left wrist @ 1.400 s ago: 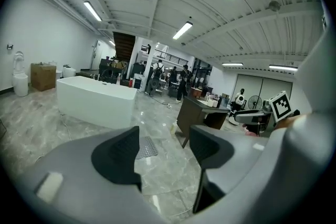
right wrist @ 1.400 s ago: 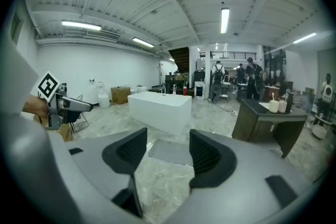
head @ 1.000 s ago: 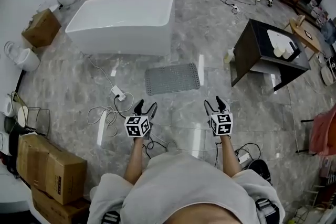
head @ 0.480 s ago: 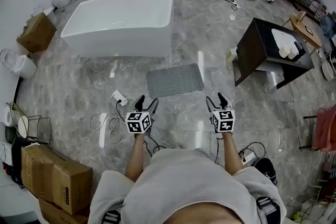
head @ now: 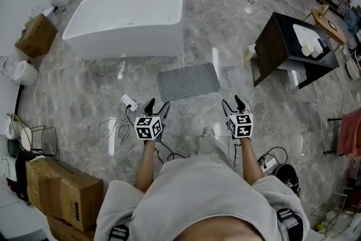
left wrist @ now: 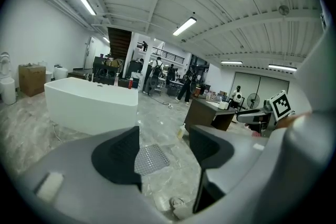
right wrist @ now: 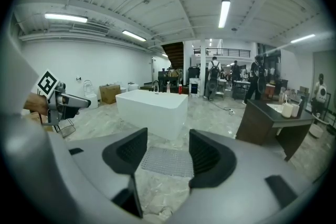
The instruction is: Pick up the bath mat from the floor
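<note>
Grey bath mat [head: 188,80] lies on the floor [head: 225,25], flat as far as I can tell; my left gripper [head: 157,105] and right gripper [head: 232,103] hover near it, jaws spread, empty.

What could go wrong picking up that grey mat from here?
The bath mat lies flat on the glossy floor, so the open jaws of the left gripper and right gripper may slide over its thin edge. The power strip and loose cables near the left gripper could catch a foot.
</note>
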Action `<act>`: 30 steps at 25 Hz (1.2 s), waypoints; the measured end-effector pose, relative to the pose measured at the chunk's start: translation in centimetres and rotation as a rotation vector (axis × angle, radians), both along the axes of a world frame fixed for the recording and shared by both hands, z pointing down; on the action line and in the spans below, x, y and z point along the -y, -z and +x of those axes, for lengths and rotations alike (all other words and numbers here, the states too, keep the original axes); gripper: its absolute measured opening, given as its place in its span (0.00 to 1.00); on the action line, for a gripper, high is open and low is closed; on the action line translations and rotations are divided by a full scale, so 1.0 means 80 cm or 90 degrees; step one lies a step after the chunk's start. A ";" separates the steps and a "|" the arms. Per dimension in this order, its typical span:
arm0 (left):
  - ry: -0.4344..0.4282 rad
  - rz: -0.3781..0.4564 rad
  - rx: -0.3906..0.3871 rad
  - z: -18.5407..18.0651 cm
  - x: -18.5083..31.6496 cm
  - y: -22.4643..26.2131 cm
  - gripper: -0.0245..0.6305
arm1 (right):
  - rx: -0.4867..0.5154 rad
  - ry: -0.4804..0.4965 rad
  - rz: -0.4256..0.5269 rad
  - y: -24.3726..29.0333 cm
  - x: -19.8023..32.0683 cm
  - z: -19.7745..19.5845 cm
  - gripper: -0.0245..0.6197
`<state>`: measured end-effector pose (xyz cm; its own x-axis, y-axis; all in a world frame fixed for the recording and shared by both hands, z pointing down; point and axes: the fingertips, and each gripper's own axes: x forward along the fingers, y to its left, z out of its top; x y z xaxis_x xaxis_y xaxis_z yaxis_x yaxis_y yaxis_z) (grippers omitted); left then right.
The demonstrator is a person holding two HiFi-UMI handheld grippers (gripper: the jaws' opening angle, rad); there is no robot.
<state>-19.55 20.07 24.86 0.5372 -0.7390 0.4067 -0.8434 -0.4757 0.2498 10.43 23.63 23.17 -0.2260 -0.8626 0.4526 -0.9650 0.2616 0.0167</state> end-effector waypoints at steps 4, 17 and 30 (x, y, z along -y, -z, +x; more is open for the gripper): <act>0.005 0.000 0.002 0.001 0.013 -0.005 0.49 | 0.001 0.005 0.001 -0.004 0.018 0.001 0.42; 0.030 -0.017 0.013 0.024 0.108 -0.009 0.49 | 0.024 0.032 -0.009 -0.016 0.133 0.018 0.42; 0.070 -0.040 0.024 0.091 0.262 -0.005 0.49 | 0.048 0.063 -0.026 -0.020 0.306 0.080 0.42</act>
<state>-12.30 -0.91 25.25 0.4380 -0.7651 0.4720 -0.8988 -0.3644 0.2435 16.84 -0.87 24.81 -0.3440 -0.8159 0.4647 -0.9326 0.3546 -0.0678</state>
